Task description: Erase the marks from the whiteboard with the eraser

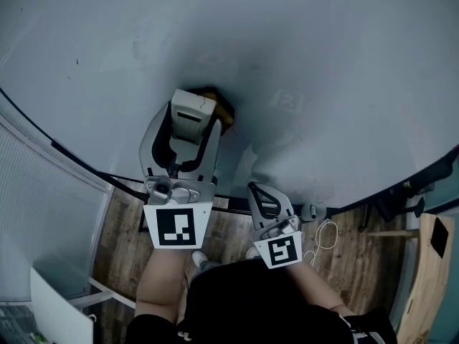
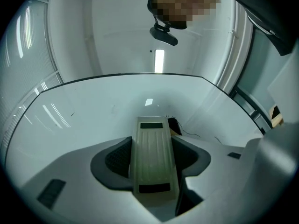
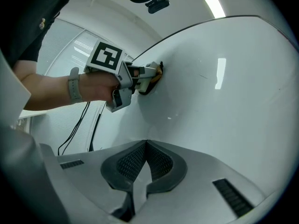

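Mid-wipe, by the look of it. Grips eraser [image 2: 153, 157] lengthwise in left gripper [image 1: 188, 145], jaws clenched on its two long sides, far end pressed against whiteboard [image 1: 337, 56], roughly mid-board, above the lower frame. Holds right gripper [image 3: 146, 164] low, near the board's bottom edge, jaws pinched together on nothing, idle. Hard to find much ink: thin dark line [image 2: 195, 135] just beyond the eraser's tip, a few faint specks elsewhere; cannot tell whether pen marks or something else. Probably calls next for a flat, firm sweep over that line, pad flush to the board, grip tight to stop any twisting of the eraser; then a check of the remaining surface.
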{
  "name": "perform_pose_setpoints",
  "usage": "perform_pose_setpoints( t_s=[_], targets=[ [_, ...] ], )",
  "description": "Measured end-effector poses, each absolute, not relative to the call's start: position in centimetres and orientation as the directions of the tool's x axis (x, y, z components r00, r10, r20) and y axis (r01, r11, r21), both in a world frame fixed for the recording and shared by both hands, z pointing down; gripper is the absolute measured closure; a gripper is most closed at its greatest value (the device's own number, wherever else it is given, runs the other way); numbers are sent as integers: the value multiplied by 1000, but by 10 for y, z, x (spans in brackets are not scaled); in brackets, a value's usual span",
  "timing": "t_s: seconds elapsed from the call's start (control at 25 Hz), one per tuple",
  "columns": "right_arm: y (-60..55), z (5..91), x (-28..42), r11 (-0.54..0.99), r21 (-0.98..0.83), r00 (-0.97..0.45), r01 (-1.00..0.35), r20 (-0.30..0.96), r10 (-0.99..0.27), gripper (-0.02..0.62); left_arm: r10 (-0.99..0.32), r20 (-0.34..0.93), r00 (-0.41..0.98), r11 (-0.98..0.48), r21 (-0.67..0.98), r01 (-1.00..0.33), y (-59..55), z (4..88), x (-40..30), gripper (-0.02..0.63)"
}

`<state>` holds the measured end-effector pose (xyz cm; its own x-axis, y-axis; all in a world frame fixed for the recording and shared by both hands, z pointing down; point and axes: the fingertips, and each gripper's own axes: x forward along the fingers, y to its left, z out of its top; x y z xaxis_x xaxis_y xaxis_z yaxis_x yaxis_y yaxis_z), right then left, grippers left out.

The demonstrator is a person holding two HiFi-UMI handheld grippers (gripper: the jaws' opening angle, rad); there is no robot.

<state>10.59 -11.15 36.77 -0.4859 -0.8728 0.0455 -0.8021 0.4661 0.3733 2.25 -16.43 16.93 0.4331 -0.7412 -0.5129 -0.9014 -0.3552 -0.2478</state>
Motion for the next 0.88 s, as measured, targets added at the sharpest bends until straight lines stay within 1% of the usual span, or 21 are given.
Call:
perform_pose_setpoints(
  t_s=[0.16, 0.36, 0.6, 0.88],
  targets=[
    [-110, 363, 107, 454, 381, -477, -805, 38, -878, 568, -723, -529, 444, -362, -258, -896, -162, 156, 24, 351],
    [-112, 363, 106, 449, 375, -473, -811, 33, -881, 568, -711, -537, 454, -353, -285, -891, -161, 163, 23, 351],
    [-116, 369, 103, 465, 368, -480, -805, 56, -875, 568, -754, -491, 437, -363, -244, -899, -171, 201, 18, 351],
    [-113, 383, 83, 499, 354, -505, -791, 84, -859, 568, -816, -371, 443, -389, -214, -896, -174, 262, 4, 351]
  ],
)
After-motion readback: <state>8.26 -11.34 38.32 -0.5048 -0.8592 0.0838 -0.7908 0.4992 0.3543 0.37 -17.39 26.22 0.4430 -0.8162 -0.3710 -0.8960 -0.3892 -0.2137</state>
